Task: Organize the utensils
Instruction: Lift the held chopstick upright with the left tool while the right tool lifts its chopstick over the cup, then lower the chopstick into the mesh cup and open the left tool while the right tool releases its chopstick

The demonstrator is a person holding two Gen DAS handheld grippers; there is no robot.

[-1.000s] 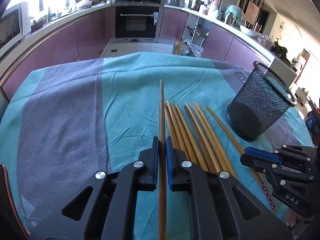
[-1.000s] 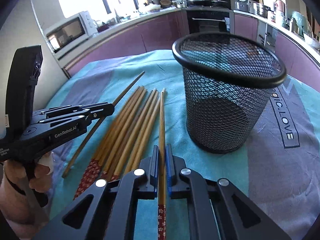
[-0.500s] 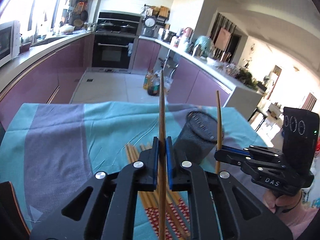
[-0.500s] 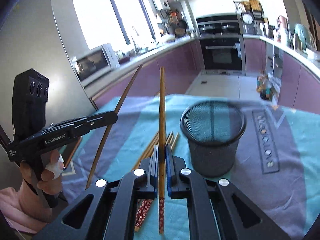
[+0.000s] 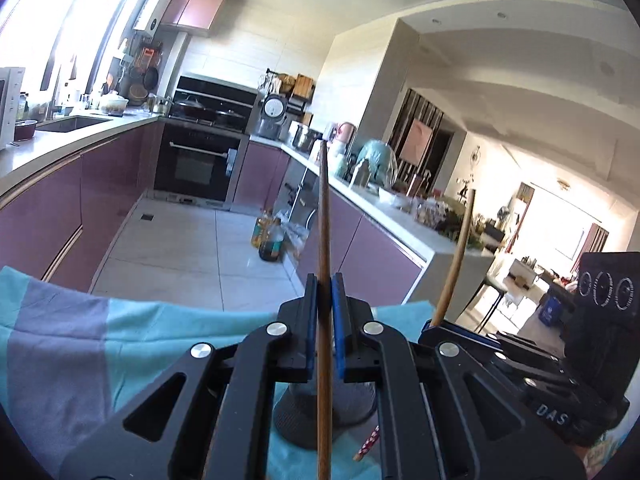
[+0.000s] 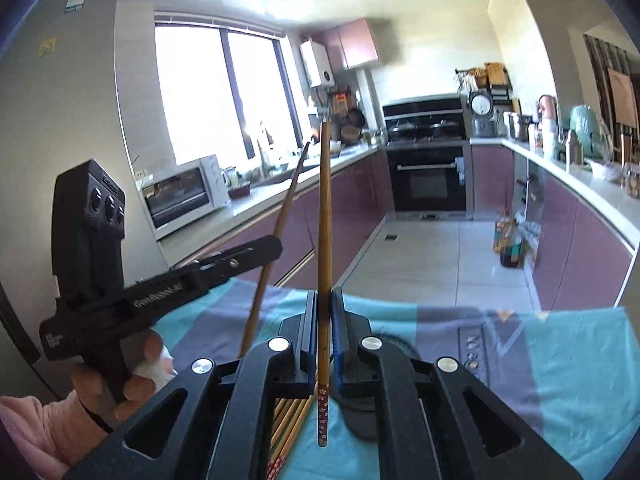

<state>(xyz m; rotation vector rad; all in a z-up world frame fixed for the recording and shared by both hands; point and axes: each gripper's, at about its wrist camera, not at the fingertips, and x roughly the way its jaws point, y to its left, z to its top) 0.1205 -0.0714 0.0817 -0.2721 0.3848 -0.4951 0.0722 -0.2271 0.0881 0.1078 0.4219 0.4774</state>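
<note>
- The black mesh cup (image 5: 324, 408) is mostly hidden behind the claw bodies in both views; only part of its wall and base shows on the desk.
- The loose chopsticks (image 6: 290, 420) left on the desk show only as a short bundle between the right claw's arms; how many there are cannot be told.
- The lower end of the left claw's chopstick (image 5: 324, 264) runs out of the bottom of the left view.
- Left claw (image 5: 325, 312): its blue pads are clamped together on one plain wooden chopstick, which stands nearly upright with its thin tip against the kitchen background.
- Right claw (image 6: 324, 328): clamped on a second chopstick (image 6: 325, 240), also upright; its red patterned end hangs just below the pads, above the cloth.
- In the right view a hand (image 6: 120, 384) in a pink sleeve (image 6: 36, 428) grips the left claw's handle, and its chopstick leans to the right.
- The desk wears a teal and grey-purple cloth (image 5: 72, 344) with a printed band near the right side.
- Beyond it is a kitchen with purple cabinets (image 5: 60, 208), a built-in oven (image 6: 428, 180), a white microwave (image 6: 184, 196), a bright window (image 6: 224, 92) and a pale tiled floor (image 5: 192, 248).
</note>
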